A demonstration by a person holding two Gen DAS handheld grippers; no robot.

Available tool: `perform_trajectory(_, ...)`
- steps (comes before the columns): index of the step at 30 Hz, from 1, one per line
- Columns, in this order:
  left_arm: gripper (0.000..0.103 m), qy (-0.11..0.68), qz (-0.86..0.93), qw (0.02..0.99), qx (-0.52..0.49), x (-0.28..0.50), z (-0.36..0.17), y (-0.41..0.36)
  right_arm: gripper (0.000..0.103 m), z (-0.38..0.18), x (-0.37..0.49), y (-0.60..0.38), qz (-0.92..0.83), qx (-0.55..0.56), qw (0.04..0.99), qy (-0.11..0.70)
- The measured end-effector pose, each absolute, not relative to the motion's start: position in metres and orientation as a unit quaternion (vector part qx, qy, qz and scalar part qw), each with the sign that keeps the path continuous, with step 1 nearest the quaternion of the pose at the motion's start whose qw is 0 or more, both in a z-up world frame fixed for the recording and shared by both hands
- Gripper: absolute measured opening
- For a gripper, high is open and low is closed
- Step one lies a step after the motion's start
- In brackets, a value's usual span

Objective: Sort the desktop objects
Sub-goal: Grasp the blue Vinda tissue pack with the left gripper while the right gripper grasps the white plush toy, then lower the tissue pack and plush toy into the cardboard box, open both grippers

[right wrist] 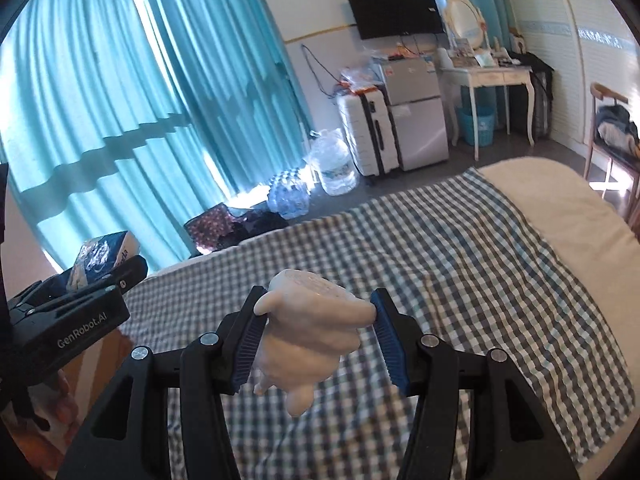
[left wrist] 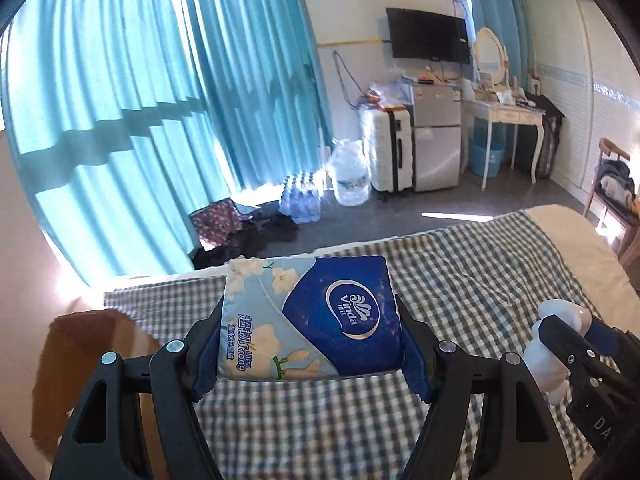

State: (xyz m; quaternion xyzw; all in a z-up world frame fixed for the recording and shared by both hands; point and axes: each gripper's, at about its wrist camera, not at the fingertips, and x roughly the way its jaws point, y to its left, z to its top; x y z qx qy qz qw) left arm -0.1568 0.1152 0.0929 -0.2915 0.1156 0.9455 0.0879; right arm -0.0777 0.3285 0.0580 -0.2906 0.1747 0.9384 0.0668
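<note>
1. We are in a bedroom of a home: a bed [right wrist: 460,248] with a blue-and-white checked cover fills the foreground.
2. We see long turquoise curtains [left wrist: 120,100] covering a wide window, with sunlight coming through.
3. A flat television [left wrist: 428,34] hangs on the white wall, above a small silver fridge [left wrist: 436,136] and a white suitcase [left wrist: 384,152].
4. A white dressing table [right wrist: 492,80] with an oval mirror [right wrist: 466,16] stands beside the fridge.
5. We also note a large water jug [left wrist: 350,174] and packed bottles on the floor, and a wooden chair [right wrist: 612,128] piled with clothes.
</note>
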Motion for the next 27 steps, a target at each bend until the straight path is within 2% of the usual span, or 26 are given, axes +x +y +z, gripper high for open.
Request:
perform_trajectory(14,0.074,0.061,0.959,0.027,-0.274,-0.115,0.145,-0.037,0.053,0.115,-0.061,0.16,0.954,-0.287,-0.037,0.083)
perform_trajectory(27,0.074,0.024,0.949,-0.068,-0.306,-0.134,0.118,-0.196,0.053,0.114,-0.094,0.002,0.941,-0.3,-0.147,0.052)
